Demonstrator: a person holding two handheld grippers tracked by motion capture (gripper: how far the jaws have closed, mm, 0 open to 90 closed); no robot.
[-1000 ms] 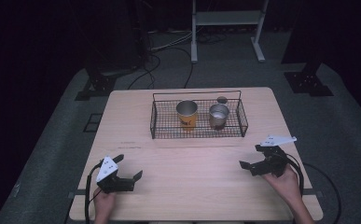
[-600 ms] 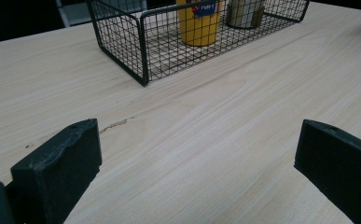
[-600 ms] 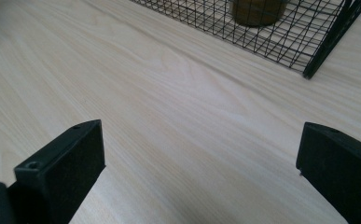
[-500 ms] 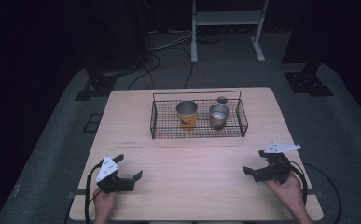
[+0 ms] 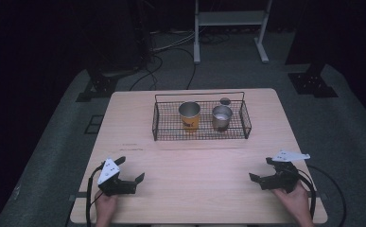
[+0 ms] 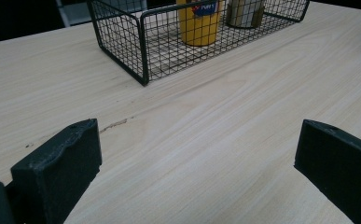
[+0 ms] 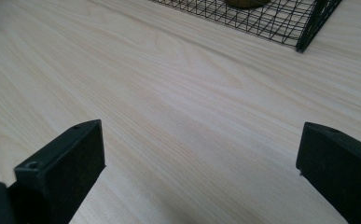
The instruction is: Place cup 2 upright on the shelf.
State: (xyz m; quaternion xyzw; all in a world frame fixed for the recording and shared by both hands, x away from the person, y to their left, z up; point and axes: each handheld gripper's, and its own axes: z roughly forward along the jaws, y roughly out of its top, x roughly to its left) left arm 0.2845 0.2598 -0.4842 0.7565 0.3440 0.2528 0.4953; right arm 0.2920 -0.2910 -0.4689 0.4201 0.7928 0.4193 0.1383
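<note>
Resting low near the table's (image 5: 195, 189) front edge, both grippers are empty with their jaws spread wide. In the high view the left gripper (image 5: 132, 176) sits by the front left corner, held by a hand (image 5: 106, 205) coming in from the bottom, and the right gripper (image 5: 262, 171) sits by the front right corner in the other hand (image 5: 294, 201); they lie well apart, with bare wood between them. Each gripper view shows its own two black jaws standing far apart over pale wood grain, touching nothing.

Farther back, toward the middle of the far edge, stands a black wire basket (image 5: 158, 124). Inside it a yellow cup (image 5: 189, 116) stands upright left of centre, and a steel cup (image 5: 221, 117) stands upright just beside it to the right. A small round thing (image 5: 225, 101) lies behind the steel cup near the basket's far wall; I cannot tell what it is. In the left gripper view the basket's near corner (image 6: 143, 56) and the yellow cup (image 6: 199, 23) show at the top.
</note>
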